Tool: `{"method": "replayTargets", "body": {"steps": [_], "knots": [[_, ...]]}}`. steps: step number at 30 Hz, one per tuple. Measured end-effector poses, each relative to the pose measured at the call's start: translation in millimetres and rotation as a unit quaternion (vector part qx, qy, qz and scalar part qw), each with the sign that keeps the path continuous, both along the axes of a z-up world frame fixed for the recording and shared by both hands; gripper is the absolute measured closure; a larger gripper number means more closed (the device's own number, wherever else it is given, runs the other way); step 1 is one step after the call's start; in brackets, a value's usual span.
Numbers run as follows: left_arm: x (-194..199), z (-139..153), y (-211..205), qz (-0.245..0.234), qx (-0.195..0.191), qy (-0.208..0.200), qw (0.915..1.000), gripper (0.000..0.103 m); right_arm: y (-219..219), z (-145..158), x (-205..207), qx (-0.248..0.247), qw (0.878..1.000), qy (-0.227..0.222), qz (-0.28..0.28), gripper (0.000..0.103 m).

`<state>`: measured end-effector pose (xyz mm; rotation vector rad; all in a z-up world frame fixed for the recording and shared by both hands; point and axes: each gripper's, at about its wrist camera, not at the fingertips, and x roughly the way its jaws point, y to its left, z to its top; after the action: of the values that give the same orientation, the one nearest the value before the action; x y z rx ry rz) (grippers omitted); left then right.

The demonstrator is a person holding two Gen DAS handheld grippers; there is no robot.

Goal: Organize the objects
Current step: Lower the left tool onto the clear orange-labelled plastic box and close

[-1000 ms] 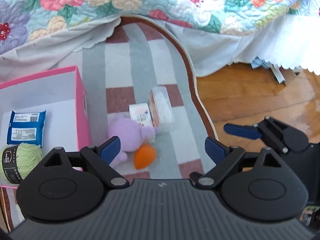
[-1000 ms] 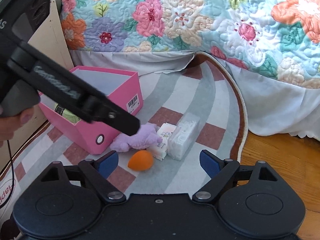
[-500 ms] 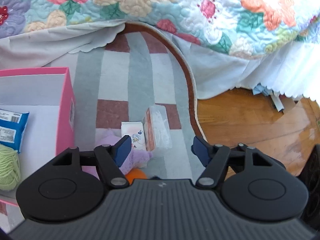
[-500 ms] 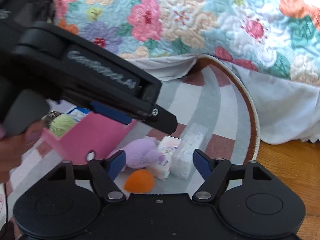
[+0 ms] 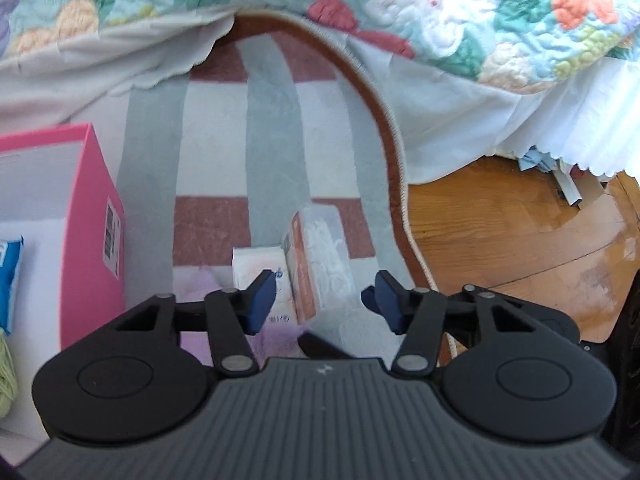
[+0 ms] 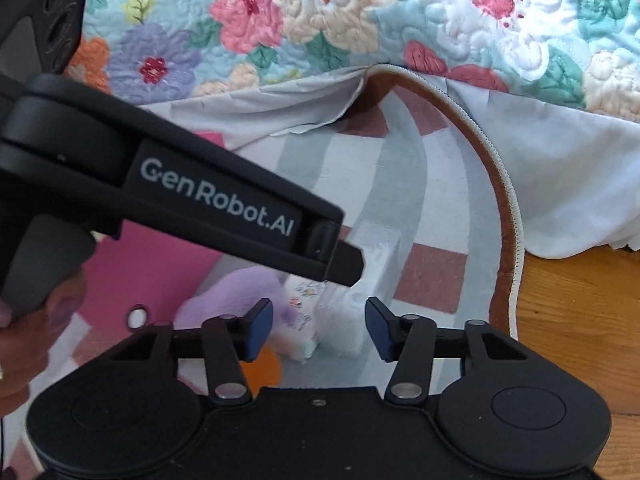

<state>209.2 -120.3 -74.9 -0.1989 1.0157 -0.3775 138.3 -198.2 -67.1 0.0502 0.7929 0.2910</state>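
Observation:
A clear tissue pack (image 5: 320, 256) with an orange side lies on the striped rug, beside a small white tissue pack (image 5: 256, 260) and a purple plush toy (image 5: 200, 280). My left gripper (image 5: 322, 302) hangs just over the clear pack. Its jaws are closing with the pack between them, and gaps still show at both pads. My right gripper (image 6: 319, 328) is low over the same pile, jaws closing around the near ends of the white pack (image 6: 300, 320) and clear pack (image 6: 360, 276), pads not touching. An orange sponge (image 6: 266, 368) sits by its left finger.
A pink box (image 5: 92, 232) stands at the left, holding a blue packet (image 5: 8, 272) and green yarn (image 5: 6, 372). The left tool's black body (image 6: 200, 200) crosses the right wrist view, a hand (image 6: 24, 340) on its grip. A floral quilt (image 6: 320, 20) hangs behind; wood floor (image 5: 500, 232) lies to the right.
Both grippers have sunk toward the pile and their jaws have narrowed. The left tool now fills the left half of the right wrist view, hiding most of the pink box.

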Motion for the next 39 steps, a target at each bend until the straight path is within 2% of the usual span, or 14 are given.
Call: {"method": "replayTargets", "body": {"steps": [2, 6, 9, 10, 11, 14, 19, 23, 26, 30, 39], "knots": [[0.5, -5.8, 1.7, 0.0, -0.011, 0.01, 0.9999, 0.054, -1.7, -2.3, 0.7, 0.009, 1.0, -0.003, -0.006, 0.05], [2.4, -18.8, 3.2, 0.012, -0.022, 0.021, 0.9995, 0.063, -3.4, -12.0, 7.6, -0.006, 1.0, 0.004, -0.026, 0.05], [3.0, -30.2, 7.4, 0.022, -0.049, 0.034, 0.998, 0.069, -7.1, -22.2, 13.3, 0.0, 0.999, 0.016, -0.039, 0.05], [2.5, -32.0, 8.5, 0.02, -0.057, 0.032, 0.9976, 0.07, -7.2, -26.1, 15.1, 0.002, 0.999, 0.021, -0.039, 0.052], [1.6, -33.3, 9.4, 0.019, -0.062, 0.031, 0.9974, 0.071, -7.2, -29.5, 16.5, 0.005, 0.999, 0.03, -0.033, 0.063], [1.5, -35.6, 9.5, 0.015, -0.065, 0.028, 0.9974, 0.071, -5.7, -30.9, 14.4, -0.005, 0.999, 0.026, -0.023, 0.063], [3.9, -40.3, 5.4, 0.022, -0.07, 0.03, 0.9969, 0.071, -7.2, -33.8, 15.9, 0.01, 0.999, 0.025, -0.027, 0.062], [5.8, -42.6, 5.9, 0.039, -0.077, 0.027, 0.9959, 0.071, -4.7, -37.1, 16.5, 0.003, 0.999, 0.012, -0.031, 0.062], [2.6, -41.7, 4.5, 0.034, -0.074, 0.023, 0.9964, 0.071, -4.5, -35.2, 14.1, 0.009, 0.999, 0.016, -0.042, 0.063], [-5.8, -38.1, 0.0, 0.024, -0.066, 0.028, 0.9971, 0.071, -1.3, -31.6, 1.2, -0.009, 0.999, 0.015, -0.039, 0.064], [-32.3, -29.8, -18.6, -0.009, -0.057, 0.059, 0.9966, 0.071, -29.3, -34.1, -36.8, 0.079, 0.992, 0.053, -0.079, 0.064]]}}
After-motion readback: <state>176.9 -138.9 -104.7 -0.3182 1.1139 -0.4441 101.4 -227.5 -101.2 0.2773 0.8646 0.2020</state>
